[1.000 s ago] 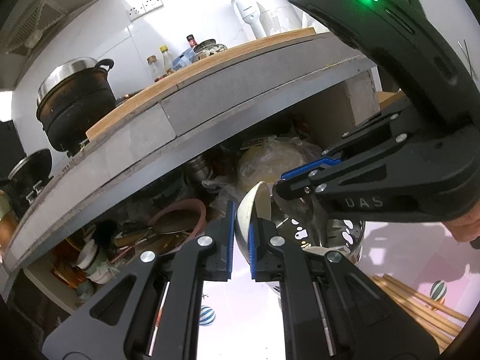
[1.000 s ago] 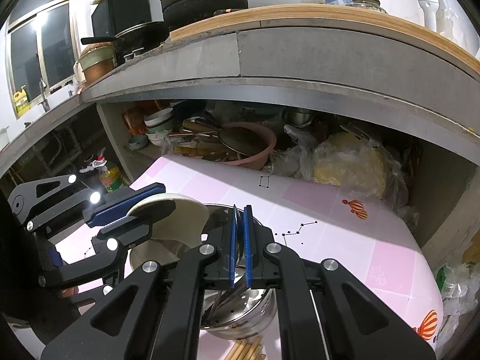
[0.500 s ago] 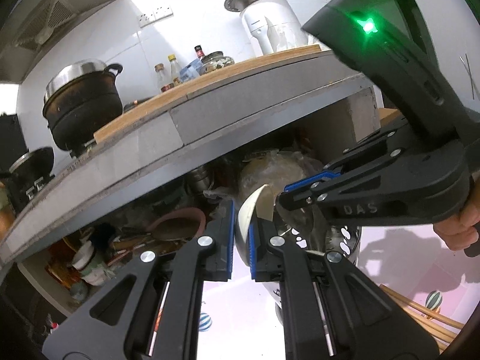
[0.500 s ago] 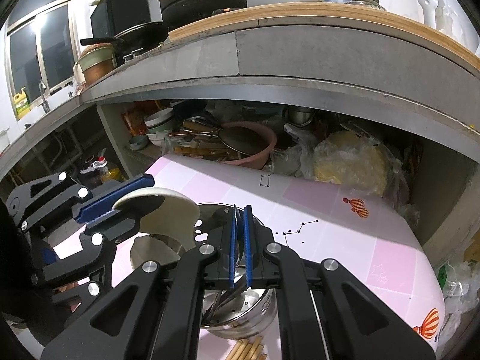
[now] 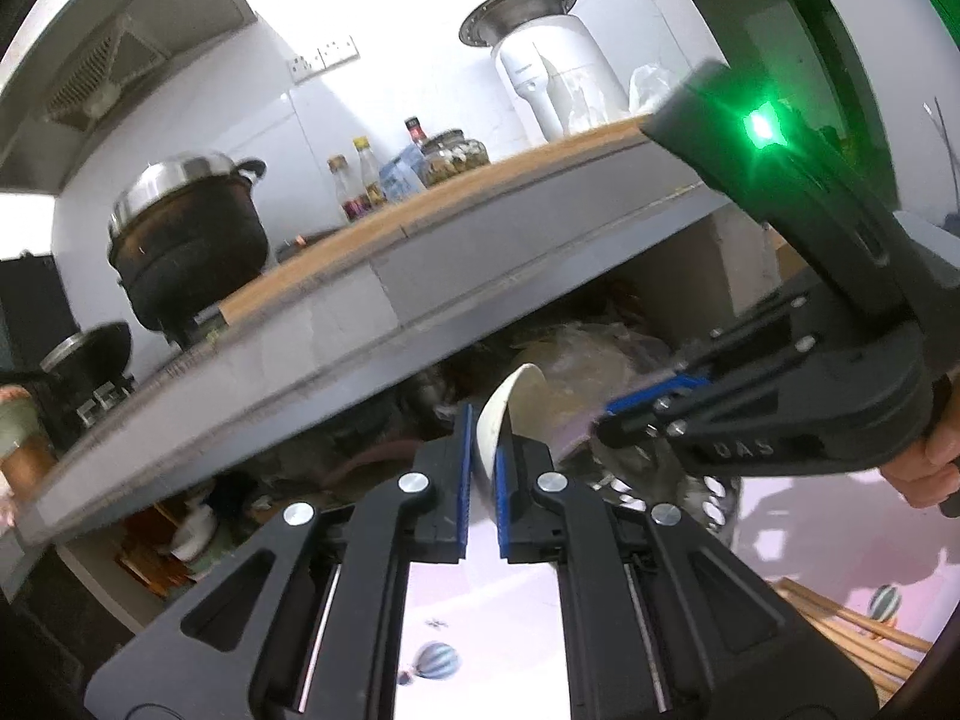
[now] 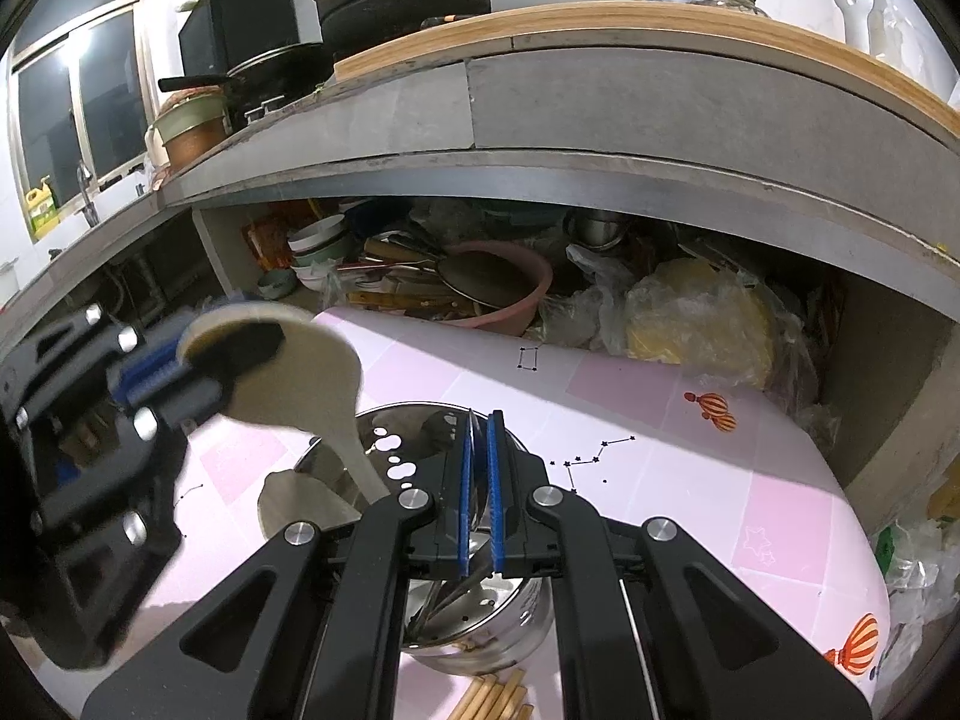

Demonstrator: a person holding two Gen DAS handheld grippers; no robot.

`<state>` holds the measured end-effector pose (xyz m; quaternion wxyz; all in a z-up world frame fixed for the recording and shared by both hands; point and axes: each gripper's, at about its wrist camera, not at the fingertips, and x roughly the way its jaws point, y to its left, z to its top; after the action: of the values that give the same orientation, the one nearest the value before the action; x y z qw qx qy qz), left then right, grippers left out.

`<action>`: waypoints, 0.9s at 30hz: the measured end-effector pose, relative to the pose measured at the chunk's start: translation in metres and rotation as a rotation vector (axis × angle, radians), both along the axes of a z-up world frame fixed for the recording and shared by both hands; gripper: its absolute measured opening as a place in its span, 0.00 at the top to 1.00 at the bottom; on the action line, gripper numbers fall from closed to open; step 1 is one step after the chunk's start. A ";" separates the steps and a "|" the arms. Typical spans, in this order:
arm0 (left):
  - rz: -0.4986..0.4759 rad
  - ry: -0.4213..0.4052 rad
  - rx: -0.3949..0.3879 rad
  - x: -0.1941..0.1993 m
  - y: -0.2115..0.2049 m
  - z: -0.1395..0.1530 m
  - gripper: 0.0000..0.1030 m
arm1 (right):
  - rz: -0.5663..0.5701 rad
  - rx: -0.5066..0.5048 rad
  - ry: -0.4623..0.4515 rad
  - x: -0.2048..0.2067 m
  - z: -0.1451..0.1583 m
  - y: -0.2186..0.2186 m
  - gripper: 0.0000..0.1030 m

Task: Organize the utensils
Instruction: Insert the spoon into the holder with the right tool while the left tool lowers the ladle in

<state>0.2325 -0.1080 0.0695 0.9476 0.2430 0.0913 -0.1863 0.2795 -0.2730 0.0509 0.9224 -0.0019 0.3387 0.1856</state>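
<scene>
Overhead, a grey concrete shelf [image 6: 600,102] spans the kitchen above a pink patterned tabletop [image 6: 690,480]. At nine o'clock in the right wrist view, the left gripper [image 6: 198,360] is clenched on one white ladle [image 6: 318,384]. At six o'clock, the right gripper [image 6: 478,492] is clamped on the rim of one perforated steel holder [image 6: 420,438]. One bundle of chopsticks [image 6: 492,699] lies just beside the holder.

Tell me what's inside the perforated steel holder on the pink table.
In the steel holder, a few thin metal utensil handles lean against its wall. The right claw, shut on its rim, covers much of the inside, so the utensils' working ends cannot be seen.
</scene>
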 end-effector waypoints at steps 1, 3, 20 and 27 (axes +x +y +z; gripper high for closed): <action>0.003 -0.008 0.002 0.000 0.001 0.003 0.95 | 0.000 0.000 0.000 0.000 0.000 0.000 0.95; 0.014 -0.027 0.012 0.000 0.002 0.006 0.95 | 0.000 0.002 0.001 0.000 0.000 0.000 0.95; 0.019 -0.128 0.118 0.002 -0.013 0.000 0.95 | 0.005 -0.002 0.008 0.000 0.000 0.001 0.95; 0.004 -0.107 0.151 0.005 -0.018 -0.013 0.95 | 0.007 0.001 0.008 0.000 0.000 0.001 0.95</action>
<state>0.2376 -0.1257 0.0562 0.9305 0.3232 0.0547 -0.1635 0.2793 -0.2718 0.0510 0.9203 -0.0020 0.3425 0.1889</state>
